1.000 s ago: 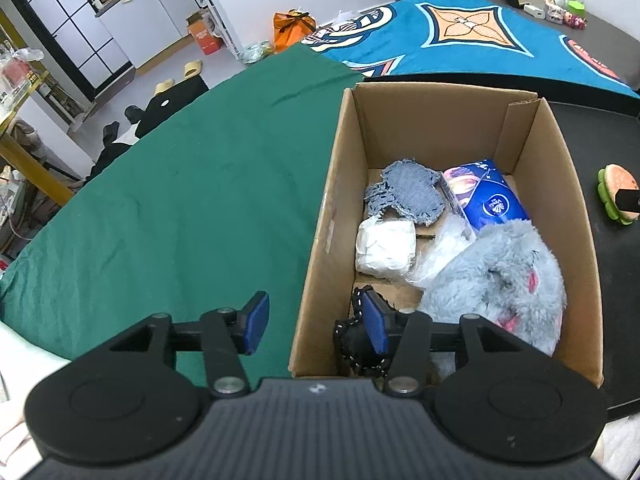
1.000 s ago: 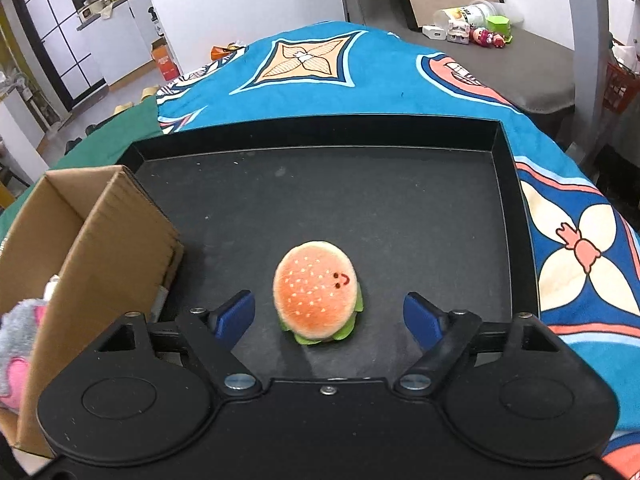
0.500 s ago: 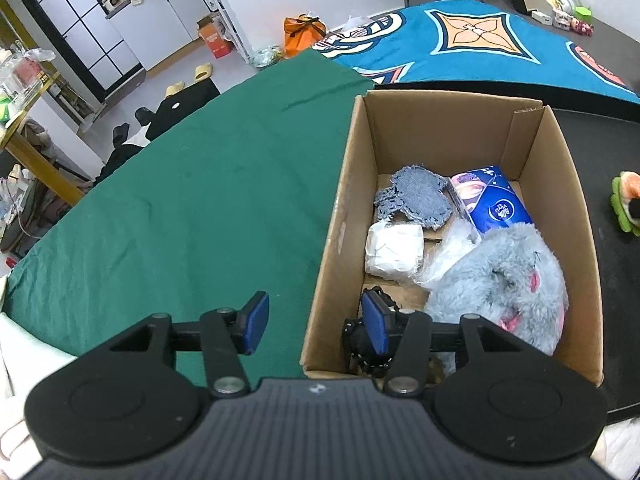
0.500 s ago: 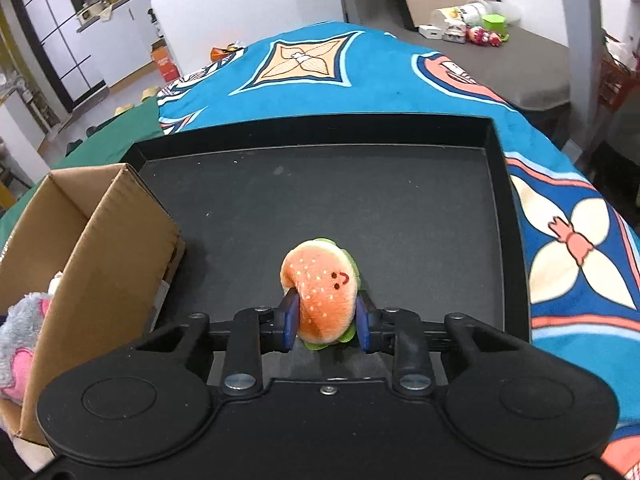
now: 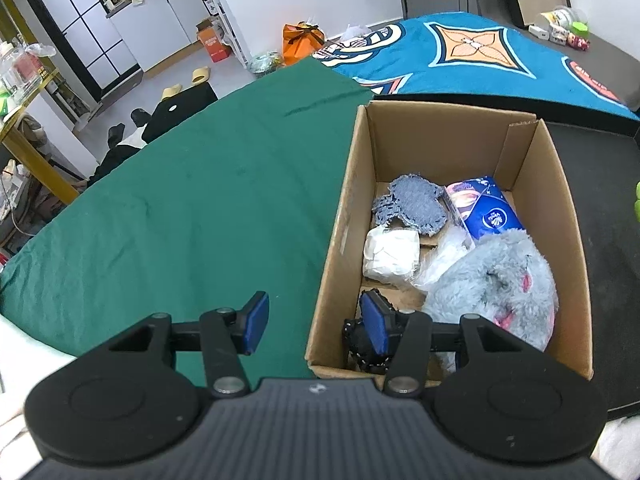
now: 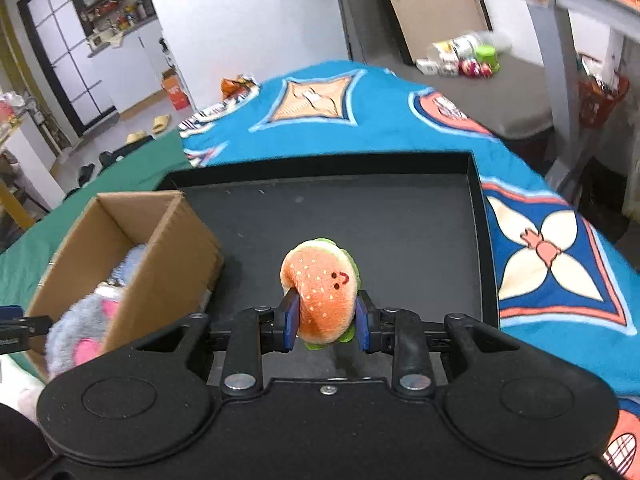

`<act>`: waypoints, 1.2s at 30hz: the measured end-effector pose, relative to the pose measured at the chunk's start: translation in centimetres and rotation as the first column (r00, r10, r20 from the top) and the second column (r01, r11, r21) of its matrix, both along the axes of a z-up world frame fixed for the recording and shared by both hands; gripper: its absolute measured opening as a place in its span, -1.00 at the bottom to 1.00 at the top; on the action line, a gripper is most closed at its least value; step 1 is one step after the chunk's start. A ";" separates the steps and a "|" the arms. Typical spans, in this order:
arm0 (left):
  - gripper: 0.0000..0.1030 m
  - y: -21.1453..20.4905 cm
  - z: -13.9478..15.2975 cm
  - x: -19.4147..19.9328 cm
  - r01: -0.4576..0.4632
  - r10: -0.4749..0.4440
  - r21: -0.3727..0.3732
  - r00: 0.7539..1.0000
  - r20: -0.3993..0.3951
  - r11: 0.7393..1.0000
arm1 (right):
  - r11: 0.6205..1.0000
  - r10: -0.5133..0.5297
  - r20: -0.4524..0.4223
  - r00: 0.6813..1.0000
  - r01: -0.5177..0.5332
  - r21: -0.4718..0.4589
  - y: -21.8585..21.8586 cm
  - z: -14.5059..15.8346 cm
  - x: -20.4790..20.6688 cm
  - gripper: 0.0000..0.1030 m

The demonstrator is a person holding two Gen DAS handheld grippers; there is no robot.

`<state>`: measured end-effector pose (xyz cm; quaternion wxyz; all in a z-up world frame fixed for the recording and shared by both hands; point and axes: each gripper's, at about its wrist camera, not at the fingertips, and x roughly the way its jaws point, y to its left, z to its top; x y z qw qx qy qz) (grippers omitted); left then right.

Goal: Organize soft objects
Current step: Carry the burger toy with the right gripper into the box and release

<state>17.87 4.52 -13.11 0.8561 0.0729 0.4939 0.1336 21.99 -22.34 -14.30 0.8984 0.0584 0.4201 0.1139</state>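
My right gripper [image 6: 325,326] is shut on a plush hamburger toy [image 6: 320,286] with a smiley face, held squeezed and lifted above the black tray [image 6: 478,200]. The cardboard box [image 5: 560,184] stands left of the tray and also shows in the right wrist view [image 6: 160,264]. It holds a grey plush mouse [image 5: 496,280], a grey cloth [image 5: 412,204], a white bundle [image 5: 390,254], a blue tissue pack [image 5: 488,210] and a clear bag. My left gripper [image 5: 316,322] is open and empty, straddling the box's near left corner; one finger is over a black item inside.
A green cloth [image 5: 180,208] covers the table left of the box. A blue patterned cloth [image 6: 360,112] lies beyond and right of the tray. Small toys and jars [image 6: 464,56] sit on a grey surface far back.
My right gripper closed on the hamburger toy and has lifted it off the tray. The left gripper stayed open and drifted slightly back and up from the box.
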 end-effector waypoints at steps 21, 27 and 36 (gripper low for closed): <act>-0.03 1.4 0.8 -1.0 -0.004 0.008 -0.084 0.999 0.053 0.996 | 0.995 0.097 0.073 0.993 -0.098 0.011 4.6 4.9 -1.0 -0.45; -0.03 1.8 0.7 -1.1 -0.002 0.009 -0.106 0.998 0.062 0.994 | 0.992 0.128 0.079 0.989 -0.128 -0.002 6.5 5.8 -0.9 -0.45; -0.04 2.5 -0.1 -0.5 0.000 0.004 -0.150 1.000 0.023 0.989 | 0.986 0.167 0.083 0.982 -0.166 -0.025 9.8 6.7 -0.8 -0.44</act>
